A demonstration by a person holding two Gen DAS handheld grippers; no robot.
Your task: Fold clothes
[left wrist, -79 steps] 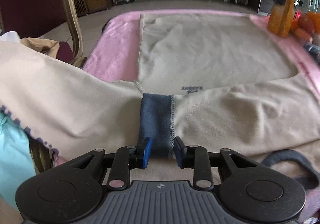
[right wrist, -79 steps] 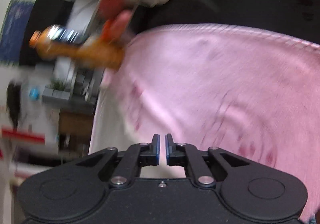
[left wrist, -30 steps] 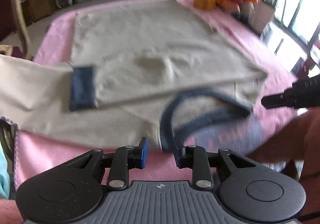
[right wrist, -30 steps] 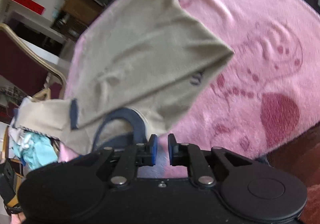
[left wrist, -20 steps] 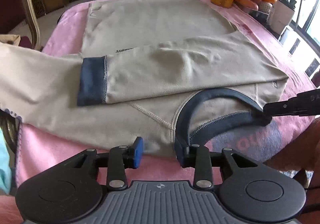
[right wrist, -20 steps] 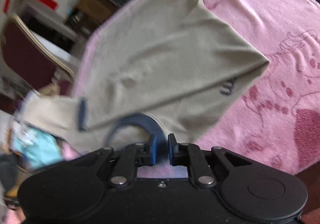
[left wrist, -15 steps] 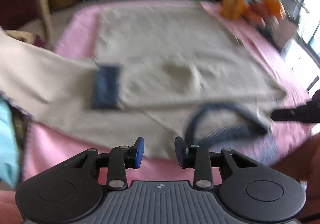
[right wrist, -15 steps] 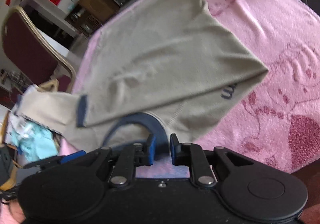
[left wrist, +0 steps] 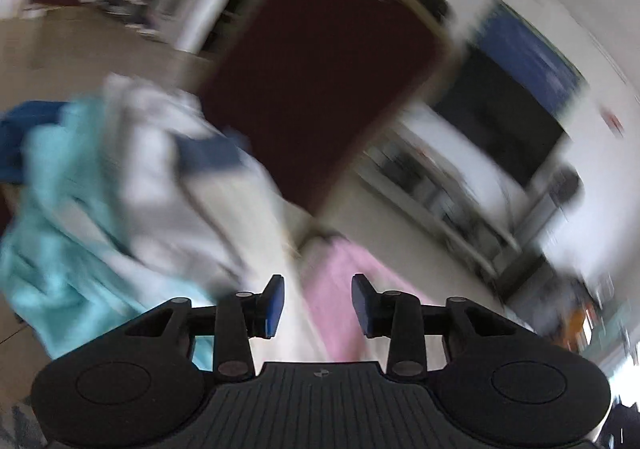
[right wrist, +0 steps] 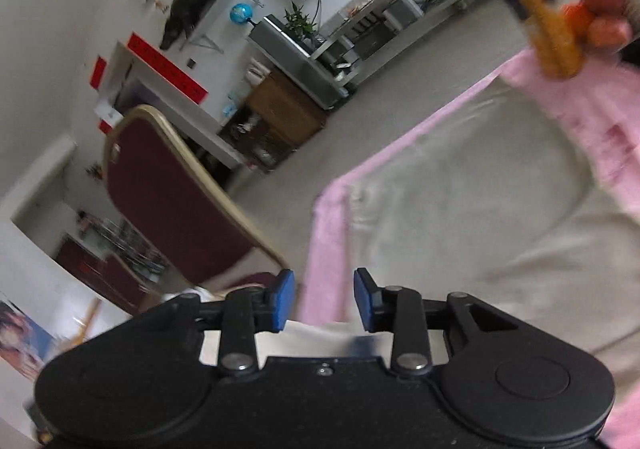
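Nearby, maroon chair (right wrist: 176,205), clothes pile (left wrist: 100,185), orange bottle (right wrist: 532,9)

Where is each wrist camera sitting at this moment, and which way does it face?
Left wrist: behind the open left gripper, facing a blurred clothes pile and the maroon chair.
Right wrist: behind the open right gripper, facing the beige garment on the pink cloth.
Shared: the maroon chair and the pink cloth; no hand shows.
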